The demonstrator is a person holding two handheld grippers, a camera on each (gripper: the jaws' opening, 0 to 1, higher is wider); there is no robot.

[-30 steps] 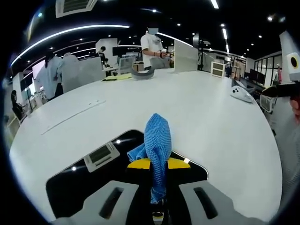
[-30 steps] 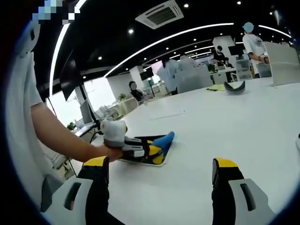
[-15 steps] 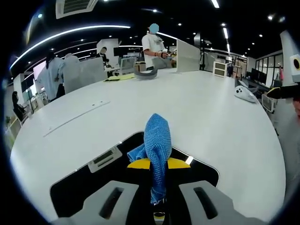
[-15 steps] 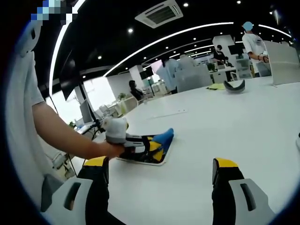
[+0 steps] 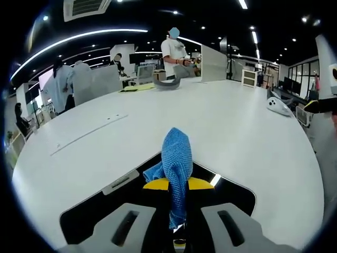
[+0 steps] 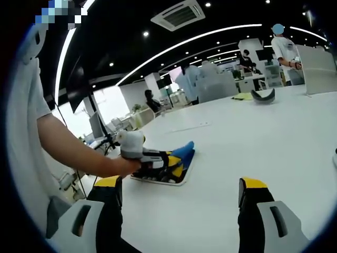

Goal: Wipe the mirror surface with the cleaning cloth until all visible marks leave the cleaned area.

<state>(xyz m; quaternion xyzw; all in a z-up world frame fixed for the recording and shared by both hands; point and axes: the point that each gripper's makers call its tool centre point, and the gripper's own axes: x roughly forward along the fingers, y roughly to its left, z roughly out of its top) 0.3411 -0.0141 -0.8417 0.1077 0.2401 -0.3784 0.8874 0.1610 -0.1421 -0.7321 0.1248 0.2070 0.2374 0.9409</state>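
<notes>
**A:** Closest to you, your left gripper (image 5: 176,224) is clamped on the blue cleaning cloth (image 5: 176,158), the cloth standing up between the yellow-tipped jaws, directly over the dark mirror (image 5: 100,205) flat on the white table (image 5: 247,132).

**B:** Which way does the mirror lie from there?

**A:** Under and ahead of the jaws. Your next stroke likely runs toward its far edge, just past the cloth. Your left gripper is the nearer; your right gripper (image 6: 179,197) hangs wide and empty, well apart.

**B:** What does the right gripper view add?

**A:** The side-on picture: your hand (image 6: 118,166) on the left gripper, the cloth (image 6: 184,151) low on the mirror (image 6: 181,178). Whether marks remain, I cannot tell. Beyond, people (image 5: 174,50) stand in the office.
</notes>
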